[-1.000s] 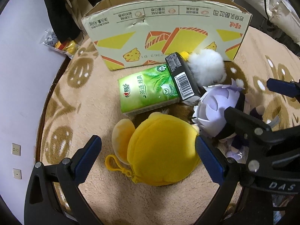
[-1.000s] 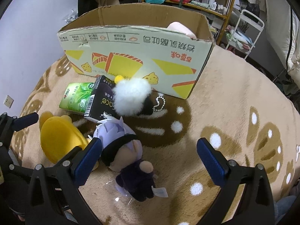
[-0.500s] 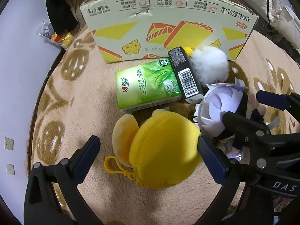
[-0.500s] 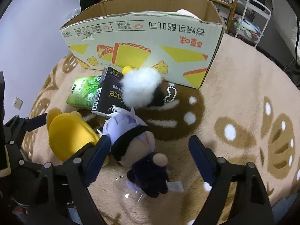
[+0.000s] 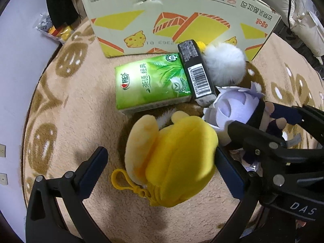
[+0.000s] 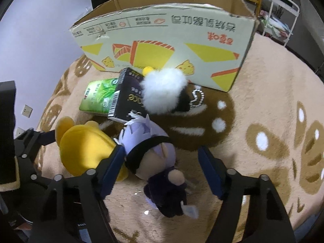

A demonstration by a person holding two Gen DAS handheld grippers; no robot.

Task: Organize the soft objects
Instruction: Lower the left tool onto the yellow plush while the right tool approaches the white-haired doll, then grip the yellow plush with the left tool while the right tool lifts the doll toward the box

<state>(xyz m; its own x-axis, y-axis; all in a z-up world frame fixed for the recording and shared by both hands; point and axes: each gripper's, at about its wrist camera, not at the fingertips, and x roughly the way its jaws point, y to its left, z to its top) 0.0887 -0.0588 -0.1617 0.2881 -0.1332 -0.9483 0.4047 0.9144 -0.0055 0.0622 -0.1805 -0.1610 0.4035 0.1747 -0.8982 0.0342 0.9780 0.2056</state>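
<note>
The yellow plush (image 5: 172,160) lies on the beige rug (image 5: 66,109) between the spread, released jaws of the left gripper (image 5: 160,170). At its 2 o'clock, the lilac-haired doll (image 6: 149,151) sits inside the closing right gripper (image 6: 162,168), pads not yet clamping. A cardboard box (image 5: 178,20) stands at 12 o'clock.

Bare rug (image 6: 263,105) lies open right of the doll (image 6: 154,158); the cardboard box (image 6: 162,46), tissue pack (image 5: 149,85) and yellow plush (image 5: 174,162) crowd the left.

Three plush toys — yellow (image 5: 174,162), white (image 5: 224,64), lavender-haired (image 6: 149,147); two packets — green (image 5: 149,85), black (image 5: 196,73); one cardboard box (image 5: 182,20).
</note>
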